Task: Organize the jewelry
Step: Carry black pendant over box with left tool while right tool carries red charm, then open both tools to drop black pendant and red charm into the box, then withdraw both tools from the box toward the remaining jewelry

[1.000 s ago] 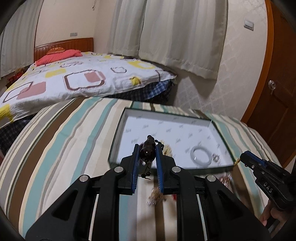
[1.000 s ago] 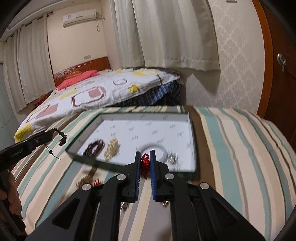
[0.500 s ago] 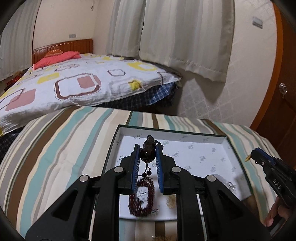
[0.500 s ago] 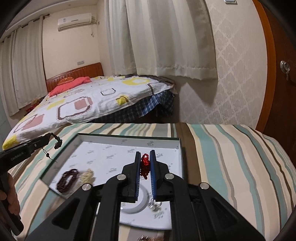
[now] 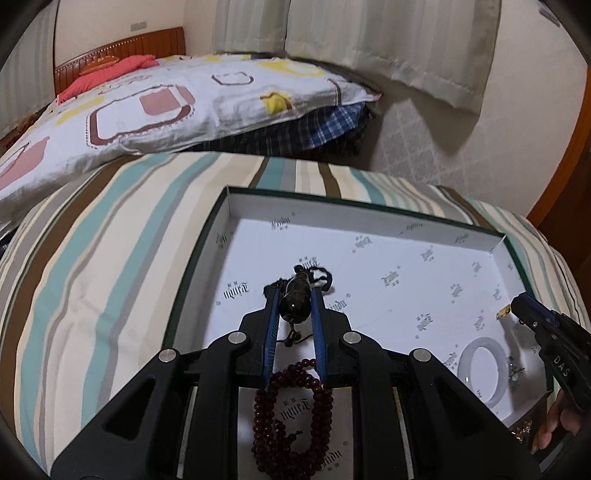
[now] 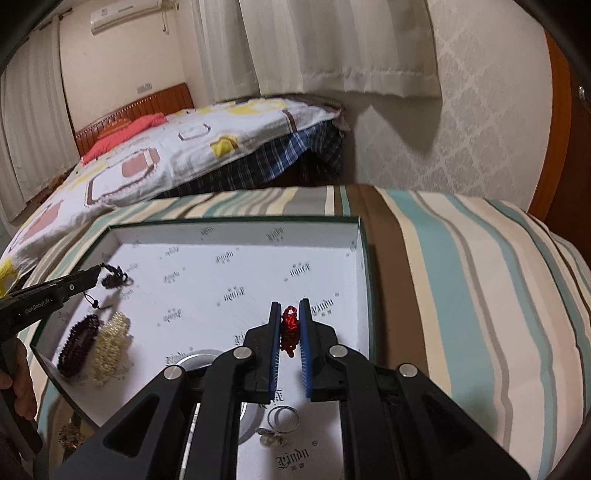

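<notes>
Surface: a table (image 5: 110,266) under a cloth striped in cream, teal, brown and grey; the cloth lies smooth around the box.
Box: a shallow box (image 5: 369,208) with a dark green rim and a white printed lining sits on the striped cloth, open side up.
Left tool: the left tool (image 5: 295,295) is pinched narrow on a dark oval pendant (image 5: 295,304) with a black knotted cord, held above the left part of the box floor.
Right tool: the right tool (image 6: 290,325) is clamped on a red knotted ornament (image 6: 290,330), over the right half of the box.
In the box, left: a dark red bead bracelet (image 6: 79,345) lies on the lining beside a pale cream beaded piece (image 6: 110,341), the two touching.
In the box, right: a white bangle (image 5: 484,371) lies near the front right corner; a thin silver ring (image 6: 283,419) and a small pearl-like piece (image 6: 269,439) lie just beside it.
Off the box: a small brownish-gold trinket (image 6: 70,435) rests on the cloth by the front left corner.
Room: a bed (image 6: 177,147) with a white quilt printed in yellow and brown shapes, a red pillow (image 6: 125,134) and a wooden headboard stands behind the table.
Walls: pale curtains (image 6: 332,40), patterned wallpaper, an air conditioner (image 6: 125,14) high up, and a brown wooden door (image 6: 569,147) at the right edge.
</notes>
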